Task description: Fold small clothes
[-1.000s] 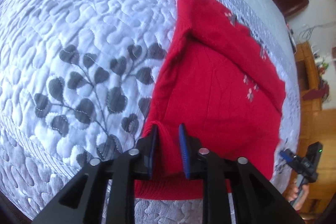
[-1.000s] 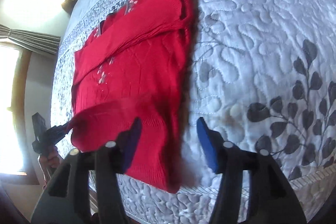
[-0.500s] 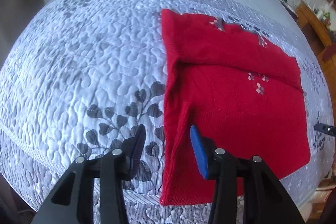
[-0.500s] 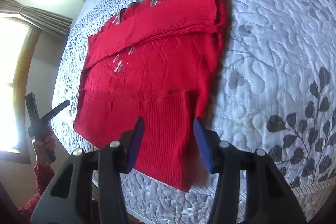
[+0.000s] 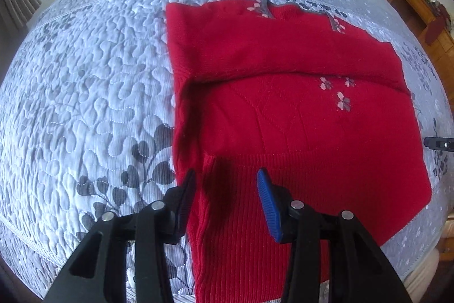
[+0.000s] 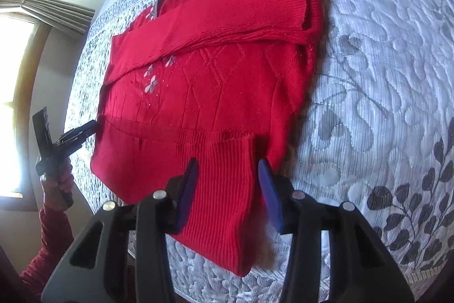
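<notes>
We have just let go: our left gripper (image 5: 225, 199) and right gripper (image 6: 228, 189) now hang wide and empty over the red sweater (image 5: 298, 115), lying sleeve-folded near the bed's (image 5: 85, 93) front edge.

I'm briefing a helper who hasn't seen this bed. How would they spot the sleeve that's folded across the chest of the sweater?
On the grey-white quilted bedspread lies one red knit sweater, its neckline at the far end. The sleeve is the thick band running straight across the sweater just below the neckline. Unlike the flat ribbed hem band nearest the grippers, it ends in an open cuff at the sweater's edge.
</notes>
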A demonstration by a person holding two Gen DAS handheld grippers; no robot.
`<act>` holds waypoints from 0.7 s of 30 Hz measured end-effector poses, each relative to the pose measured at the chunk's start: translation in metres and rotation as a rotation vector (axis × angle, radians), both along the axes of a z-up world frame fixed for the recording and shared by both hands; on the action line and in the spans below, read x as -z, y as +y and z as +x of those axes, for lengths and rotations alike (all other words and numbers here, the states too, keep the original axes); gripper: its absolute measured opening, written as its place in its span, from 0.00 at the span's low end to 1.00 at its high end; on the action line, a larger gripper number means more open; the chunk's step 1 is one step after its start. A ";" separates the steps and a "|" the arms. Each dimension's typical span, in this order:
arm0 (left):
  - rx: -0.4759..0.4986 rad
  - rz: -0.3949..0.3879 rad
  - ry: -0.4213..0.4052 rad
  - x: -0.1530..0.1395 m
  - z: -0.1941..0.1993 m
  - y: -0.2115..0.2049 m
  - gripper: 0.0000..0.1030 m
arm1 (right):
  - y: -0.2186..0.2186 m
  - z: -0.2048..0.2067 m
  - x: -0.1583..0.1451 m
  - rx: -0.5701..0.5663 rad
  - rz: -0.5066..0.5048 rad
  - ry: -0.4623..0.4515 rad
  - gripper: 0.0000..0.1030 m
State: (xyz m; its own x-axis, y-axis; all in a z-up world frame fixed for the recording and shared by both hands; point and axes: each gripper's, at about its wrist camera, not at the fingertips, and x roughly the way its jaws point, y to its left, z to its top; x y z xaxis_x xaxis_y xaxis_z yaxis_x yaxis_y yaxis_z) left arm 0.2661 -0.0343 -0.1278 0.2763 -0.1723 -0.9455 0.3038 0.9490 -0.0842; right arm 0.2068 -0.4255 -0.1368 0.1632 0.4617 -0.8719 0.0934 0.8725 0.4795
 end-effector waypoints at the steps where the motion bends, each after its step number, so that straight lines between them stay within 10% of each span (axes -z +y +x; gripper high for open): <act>1: 0.001 0.008 0.003 0.002 0.002 -0.001 0.44 | 0.001 0.001 0.002 -0.007 -0.002 0.005 0.43; 10: -0.013 -0.003 0.065 0.023 0.012 0.003 0.43 | 0.010 0.011 0.023 -0.027 -0.046 0.049 0.43; 15: -0.048 -0.015 0.068 0.022 0.014 0.005 0.05 | 0.016 0.012 0.025 -0.044 -0.079 0.041 0.07; 21: -0.087 -0.136 0.040 0.004 0.005 0.027 0.04 | 0.002 -0.003 0.006 -0.010 0.018 -0.026 0.04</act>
State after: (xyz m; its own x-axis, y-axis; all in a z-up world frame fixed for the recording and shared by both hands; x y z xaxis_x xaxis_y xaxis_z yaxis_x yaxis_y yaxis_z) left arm 0.2706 -0.0073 -0.1320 0.2584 -0.2766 -0.9256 0.2144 0.9507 -0.2242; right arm 0.2041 -0.4234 -0.1426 0.1806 0.4787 -0.8592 0.0719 0.8648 0.4969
